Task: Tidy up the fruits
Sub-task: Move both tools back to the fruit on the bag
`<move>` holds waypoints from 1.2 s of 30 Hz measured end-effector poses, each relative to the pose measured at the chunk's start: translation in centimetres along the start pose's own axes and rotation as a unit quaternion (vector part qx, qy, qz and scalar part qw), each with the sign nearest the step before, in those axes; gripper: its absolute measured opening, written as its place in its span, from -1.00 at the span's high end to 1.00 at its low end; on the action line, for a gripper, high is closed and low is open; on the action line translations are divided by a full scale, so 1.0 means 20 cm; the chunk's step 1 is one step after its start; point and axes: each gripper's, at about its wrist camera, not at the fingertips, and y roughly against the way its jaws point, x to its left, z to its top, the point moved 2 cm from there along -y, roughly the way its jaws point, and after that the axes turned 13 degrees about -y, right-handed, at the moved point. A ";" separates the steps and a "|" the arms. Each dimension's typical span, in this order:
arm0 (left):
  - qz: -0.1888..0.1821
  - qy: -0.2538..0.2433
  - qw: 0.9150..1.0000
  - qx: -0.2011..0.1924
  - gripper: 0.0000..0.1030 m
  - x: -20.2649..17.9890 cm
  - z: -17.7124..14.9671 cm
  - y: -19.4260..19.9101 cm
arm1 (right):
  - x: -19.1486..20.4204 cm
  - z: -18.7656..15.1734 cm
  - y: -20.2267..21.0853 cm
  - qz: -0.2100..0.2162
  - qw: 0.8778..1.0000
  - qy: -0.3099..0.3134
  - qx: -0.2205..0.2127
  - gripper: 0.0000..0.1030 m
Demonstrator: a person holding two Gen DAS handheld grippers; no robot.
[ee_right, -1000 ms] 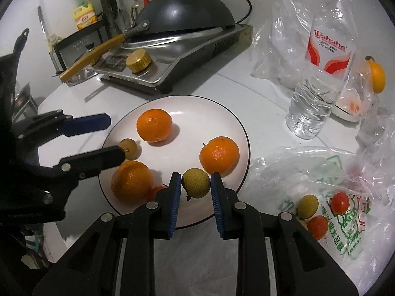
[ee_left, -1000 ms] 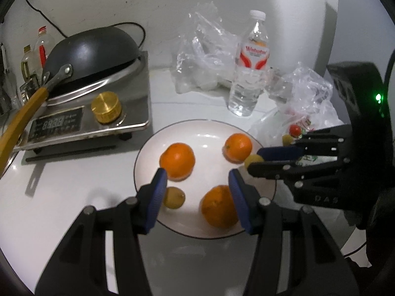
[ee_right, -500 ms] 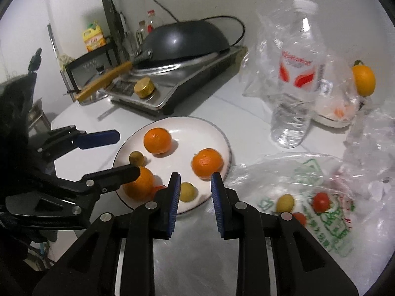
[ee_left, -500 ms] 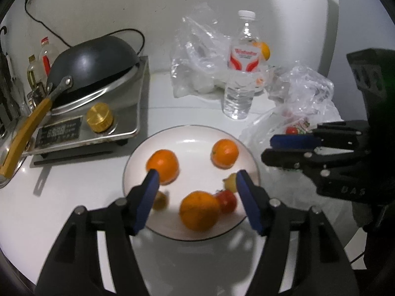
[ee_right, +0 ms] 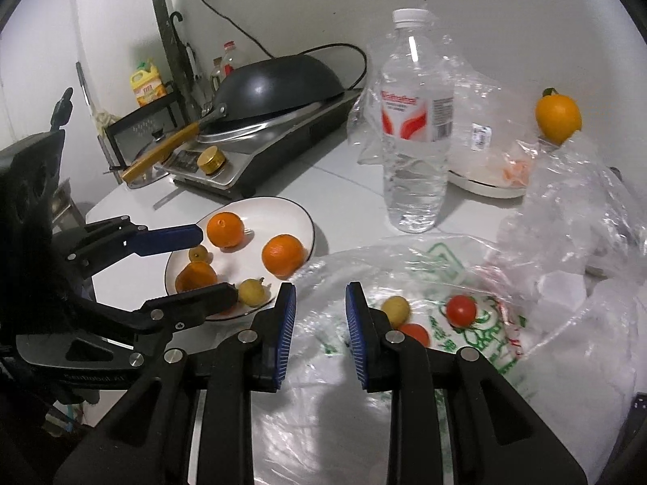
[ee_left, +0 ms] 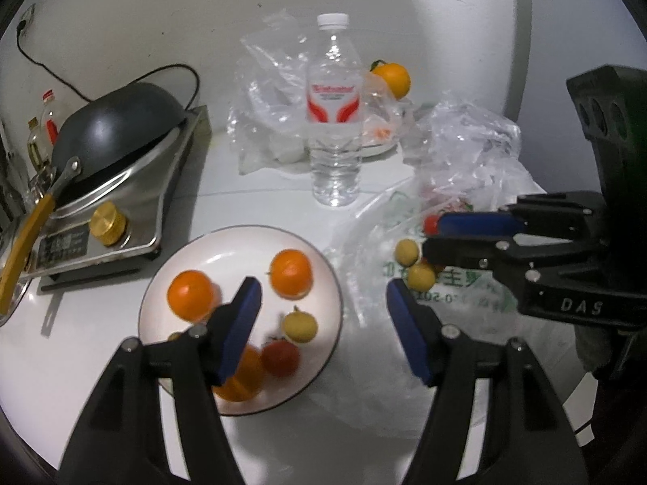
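A white plate point(ee_left: 242, 250) holds three oranges point(ee_left: 291, 273), a small yellow fruit point(ee_left: 299, 325) and a red tomato point(ee_left: 281, 357). My left gripper point(ee_left: 323, 303) hangs open above the plate's right rim with nothing between its pads. To the right, a printed plastic bag point(ee_right: 465, 266) lies flat with a yellow fruit point(ee_right: 396, 309) and two tomatoes point(ee_right: 461, 310) on it. Over the bag's near edge, my right gripper point(ee_right: 319, 303) is shut, and the narrow gap between its pads holds nothing.
A water bottle point(ee_left: 335, 121) stands behind the plate. A stove with an upturned wok point(ee_left: 113, 141) fills the back left. Crumpled clear bags point(ee_left: 465, 141) and a lone orange point(ee_right: 558, 117) sit at the back right.
Both grippers drew back and rightward from the plate. The left jaws widened. The yellow fruit seen between the right pads now lies on the plate, beside a tomato.
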 end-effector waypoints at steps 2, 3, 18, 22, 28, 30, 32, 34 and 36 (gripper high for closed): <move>-0.001 -0.003 1.000 -0.001 -0.28 -0.03 0.02 0.00 | -0.02 0.00 0.02 0.001 1.000 -0.002 -0.003 0.47; 0.000 -0.005 1.000 -0.003 -0.28 -0.05 0.03 0.00 | -0.03 -0.01 0.02 0.002 1.000 -0.004 -0.004 0.47; -0.004 -0.022 1.000 -0.008 -0.28 -0.18 0.10 -0.02 | -0.17 -0.01 0.09 0.009 1.000 -0.019 -0.015 0.47; -0.005 -0.027 1.000 -0.008 -0.28 -0.21 0.11 -0.03 | -0.20 -0.01 0.10 0.009 1.000 -0.021 -0.017 0.47; -0.007 -0.032 0.999 -0.006 -0.28 -0.25 0.14 -0.05 | -0.25 -0.02 0.11 0.010 0.999 -0.026 -0.017 0.46; -0.008 -0.034 0.999 -0.005 -0.28 -0.26 0.14 -0.06 | -0.26 -0.02 0.11 0.010 0.999 -0.028 -0.017 0.47; -0.009 -0.035 0.999 -0.003 -0.28 -0.27 0.14 -0.07 | -0.27 -0.02 0.11 0.009 0.999 -0.029 -0.017 0.47; -0.009 -0.036 0.999 -0.003 -0.28 -0.28 0.15 -0.07 | -0.29 -0.02 0.11 0.009 0.999 -0.031 -0.017 0.46; -0.010 -0.037 0.999 -0.002 -0.28 -0.29 0.15 -0.08 | -0.30 -0.03 0.12 0.009 0.999 -0.032 -0.018 0.46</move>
